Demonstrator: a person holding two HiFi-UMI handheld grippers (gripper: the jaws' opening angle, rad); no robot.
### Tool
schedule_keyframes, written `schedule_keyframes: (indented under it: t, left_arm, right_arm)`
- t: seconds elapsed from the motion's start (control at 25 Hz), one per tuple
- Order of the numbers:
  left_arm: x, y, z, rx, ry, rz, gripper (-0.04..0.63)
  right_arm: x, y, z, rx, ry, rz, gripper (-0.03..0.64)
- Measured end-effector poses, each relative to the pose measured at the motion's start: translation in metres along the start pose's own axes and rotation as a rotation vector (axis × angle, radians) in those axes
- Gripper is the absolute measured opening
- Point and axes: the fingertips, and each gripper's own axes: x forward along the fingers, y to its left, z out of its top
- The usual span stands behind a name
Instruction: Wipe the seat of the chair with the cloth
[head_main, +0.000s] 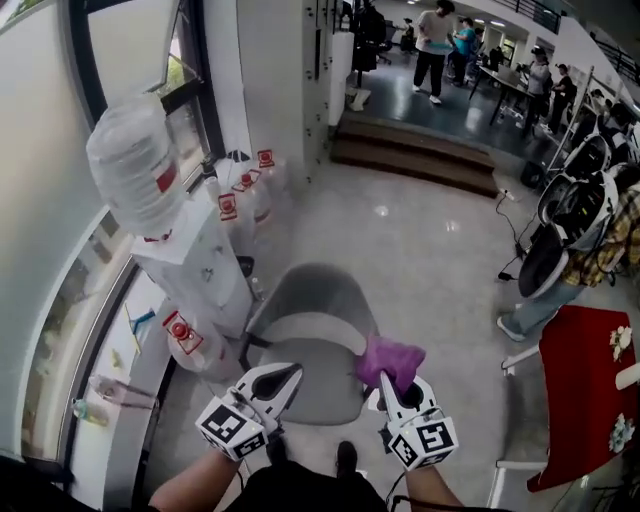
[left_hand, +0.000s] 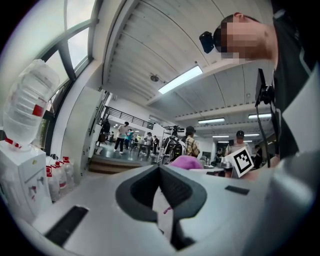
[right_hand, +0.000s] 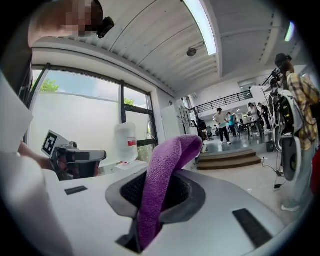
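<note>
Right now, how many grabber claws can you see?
2. The left gripper is over the gray chair with nothing in it. The right gripper, beside it, pinches the purple cloth. No others seem to be hidden.

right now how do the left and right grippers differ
The right gripper is shut on the purple cloth, which bunches up out of its jaws; the left gripper has its jaws together with nothing between them. In the head view, the right gripper is at the right edge of the grey chair seat, while the left gripper is at the seat's left front. Both point forward over the chair.
</note>
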Motion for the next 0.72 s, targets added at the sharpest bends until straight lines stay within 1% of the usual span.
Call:
schedule_keyframes:
  t: [0.08,0.28,0.48,0.56,0.72]
  left_arm:
    - [0.001,0.007,-0.01,-0.009,0.023,-0.006,0.007]
    - [-0.007,0.022,-0.054,-0.071,0.114,0.016,0.008]
    - [0.001,0.039,-0.087,-0.105,0.138,0.028,0.008]
    - [-0.002,0.043,-0.102,-0.126,0.161,0.034,0.008]
    - [-0.007,0.048,-0.136,-0.157,0.205,0.04,0.008]
  right_arm:
    - [0.005,-0.003,-0.014,0.012,0.018,-0.013,0.063]
    - [0.007,-0.005,-0.069,0.06,0.129,-0.042,0.061]
    - [0.021,-0.015,-0.112,0.058,0.188,-0.047,0.061]
    - [0.024,-0.014,-0.131,0.06,0.225,-0.047,0.061]
    - [0.032,-0.013,-0.167,0.067,0.262,-0.035,0.062]
